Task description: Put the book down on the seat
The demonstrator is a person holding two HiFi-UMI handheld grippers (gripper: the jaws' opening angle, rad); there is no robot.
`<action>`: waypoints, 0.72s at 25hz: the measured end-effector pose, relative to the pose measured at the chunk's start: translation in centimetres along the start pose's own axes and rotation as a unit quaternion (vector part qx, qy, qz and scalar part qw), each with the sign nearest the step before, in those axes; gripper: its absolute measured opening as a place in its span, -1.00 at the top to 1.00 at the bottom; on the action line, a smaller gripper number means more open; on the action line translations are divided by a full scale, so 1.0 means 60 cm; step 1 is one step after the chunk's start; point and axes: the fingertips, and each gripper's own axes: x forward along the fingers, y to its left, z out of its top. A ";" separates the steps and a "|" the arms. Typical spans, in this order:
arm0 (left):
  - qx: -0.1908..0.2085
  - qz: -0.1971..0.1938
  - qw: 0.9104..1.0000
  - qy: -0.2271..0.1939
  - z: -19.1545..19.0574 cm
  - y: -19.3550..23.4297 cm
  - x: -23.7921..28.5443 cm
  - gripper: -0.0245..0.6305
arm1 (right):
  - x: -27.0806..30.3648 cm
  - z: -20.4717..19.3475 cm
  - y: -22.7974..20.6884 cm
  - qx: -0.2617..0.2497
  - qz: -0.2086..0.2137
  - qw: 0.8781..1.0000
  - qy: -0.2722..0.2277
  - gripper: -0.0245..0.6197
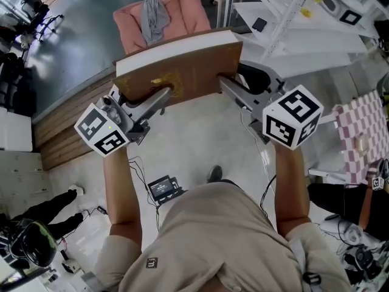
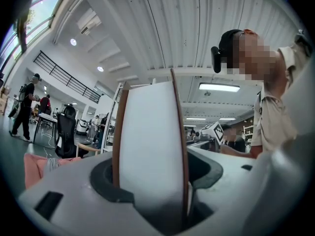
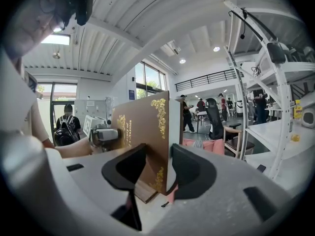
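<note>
A bright hall with a pale floor [image 1: 200, 139] and white shelving [image 1: 292, 17]. Beyond stands the pink seat [image 1: 188, 11] with a grey cloth [image 1: 153, 18] draped on it, its front hidden behind the book [image 1: 182, 66]. The book is held up in the air, seemingly clear of the seat. The left gripper [image 1: 165, 93] and right gripper [image 1: 226, 85] each pinch its near edge, jaws spread to its thickness.

You are wearing a beige short-sleeved shirt [image 1: 225, 236], and it is showing a small white logo [image 1: 152, 262] on its left sleeve. Your left tool [image 1: 163, 93] and right tool [image 1: 226, 85] are showing pale grey bodies with black jaw pads, each carrying a white cube [image 1: 292, 115] printed with black square markers.
</note>
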 end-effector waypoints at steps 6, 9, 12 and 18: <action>-0.003 0.003 1.000 0.011 0.000 0.030 0.104 0.09 | -0.008 0.010 -0.106 0.010 0.006 1.000 0.002 0.43; -0.005 -0.003 1.000 0.014 -0.006 0.037 0.127 0.09 | -0.011 0.004 -0.129 0.013 0.000 1.000 0.001 0.43; -0.003 -0.015 1.000 0.018 -0.010 0.052 0.150 0.08 | -0.008 0.001 -0.152 0.020 -0.012 1.000 0.002 0.43; -0.014 -0.056 0.998 0.015 -0.028 0.121 0.197 0.08 | 0.028 -0.002 -0.210 0.025 -0.056 0.998 0.009 0.43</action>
